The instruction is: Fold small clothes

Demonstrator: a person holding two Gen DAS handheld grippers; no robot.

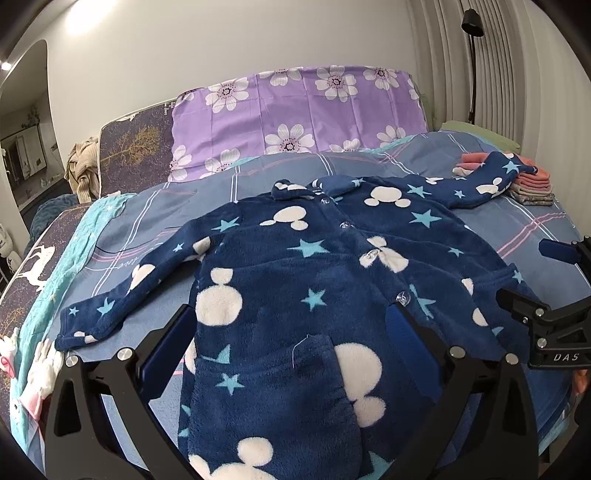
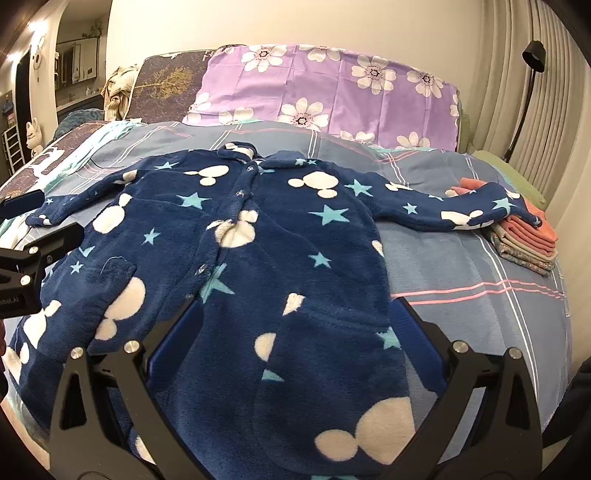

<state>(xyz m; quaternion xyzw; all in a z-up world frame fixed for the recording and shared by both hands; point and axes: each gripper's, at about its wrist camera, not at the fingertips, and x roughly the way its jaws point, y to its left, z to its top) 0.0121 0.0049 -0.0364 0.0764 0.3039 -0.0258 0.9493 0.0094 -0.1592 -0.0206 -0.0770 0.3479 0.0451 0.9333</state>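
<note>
A navy fleece button-front garment (image 1: 295, 266) (image 2: 280, 229) with white mouse shapes and pale blue stars lies spread flat on the bed, front up, both sleeves stretched out sideways. Its right sleeve rests on a stack of folded clothes (image 1: 532, 184) (image 2: 524, 236). My left gripper (image 1: 288, 317) stands open over the garment's lower left part, and its fingers grip nothing. My right gripper (image 2: 295, 308) stands open over the lower right part, also holding nothing. Each gripper shows at the edge of the other's view: the right gripper (image 1: 535, 277) and the left gripper (image 2: 40, 221).
The bed has a blue plaid cover (image 1: 517, 229) (image 2: 461, 295). A purple floral pillow (image 1: 295, 110) (image 2: 332, 85) lies at the head. A beige clothing heap (image 1: 83, 166) (image 2: 118, 88) sits at the far left corner. A black floor lamp (image 1: 472, 22) (image 2: 533, 55) stands by the curtain.
</note>
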